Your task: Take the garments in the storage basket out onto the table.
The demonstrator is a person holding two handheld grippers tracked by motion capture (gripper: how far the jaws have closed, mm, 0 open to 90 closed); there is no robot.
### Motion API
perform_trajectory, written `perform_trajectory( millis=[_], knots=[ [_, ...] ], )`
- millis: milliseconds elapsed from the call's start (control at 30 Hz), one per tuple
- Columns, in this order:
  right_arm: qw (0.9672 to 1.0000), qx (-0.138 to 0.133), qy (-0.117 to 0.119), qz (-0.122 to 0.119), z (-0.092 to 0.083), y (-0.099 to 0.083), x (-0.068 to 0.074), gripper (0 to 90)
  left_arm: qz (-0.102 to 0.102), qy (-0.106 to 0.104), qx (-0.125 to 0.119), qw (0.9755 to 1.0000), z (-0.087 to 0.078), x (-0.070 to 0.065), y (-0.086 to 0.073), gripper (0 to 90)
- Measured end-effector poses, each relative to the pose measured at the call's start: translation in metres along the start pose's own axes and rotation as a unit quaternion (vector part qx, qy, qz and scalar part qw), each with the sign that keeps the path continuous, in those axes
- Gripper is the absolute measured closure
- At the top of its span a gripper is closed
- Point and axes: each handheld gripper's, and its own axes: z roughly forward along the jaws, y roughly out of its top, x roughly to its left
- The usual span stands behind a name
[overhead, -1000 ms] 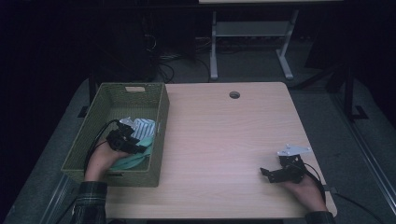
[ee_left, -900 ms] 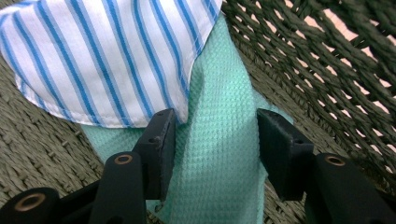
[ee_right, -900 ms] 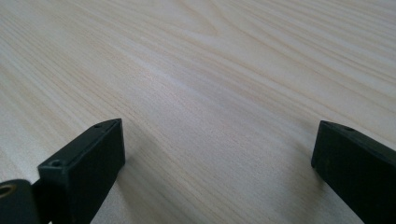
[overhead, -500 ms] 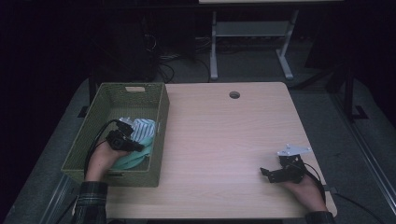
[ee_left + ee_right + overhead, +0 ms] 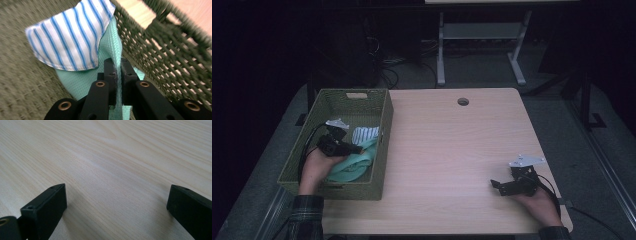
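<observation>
A woven olive basket [image 5: 384, 115] stands at the table's left side. In it lie a mint green cloth [image 5: 357, 162] and a blue-and-white striped cloth [image 5: 364, 134]. My left gripper [image 5: 357, 149] is inside the basket; its jaws have just been closing and are now shut on a fold of the green cloth [image 5: 110, 47], which runs up between the pads at the left gripper [image 5: 117, 63]. The striped cloth [image 5: 72, 37] lies just beyond, partly over the green one. My right gripper [image 5: 496, 186] rests low at the table's near right, open, with nothing between its jaws [image 5: 117, 195].
The basket's wall [image 5: 170, 57] rises close to the right of the left jaws. The light wooden table [image 5: 447, 145] has a round cable hole [image 5: 463, 101] near its far edge. A metal stand's legs [image 5: 442, 60] are on the floor beyond the table.
The left gripper has risen slightly inside the basket, drawing a fold of the green cloth up with it. The right hand has stayed put.
</observation>
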Motion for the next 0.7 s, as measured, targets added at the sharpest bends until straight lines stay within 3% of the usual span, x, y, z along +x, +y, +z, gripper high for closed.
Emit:
perform_trajectory(
  millis=[233,700],
  knots=[
    [1.0,0.0,0.0,0.0,0.0,0.0,0.0,2.5,-0.008,0.009,-0.046,0.9989,-0.022,-0.003,0.004,87.3],
    [1.0,0.0,-0.001,-0.001,0.0,0.0,0.0,2.5,-0.012,0.006,-0.1,0.9949,-0.053,-0.001,0.01,87.5]
  ],
)
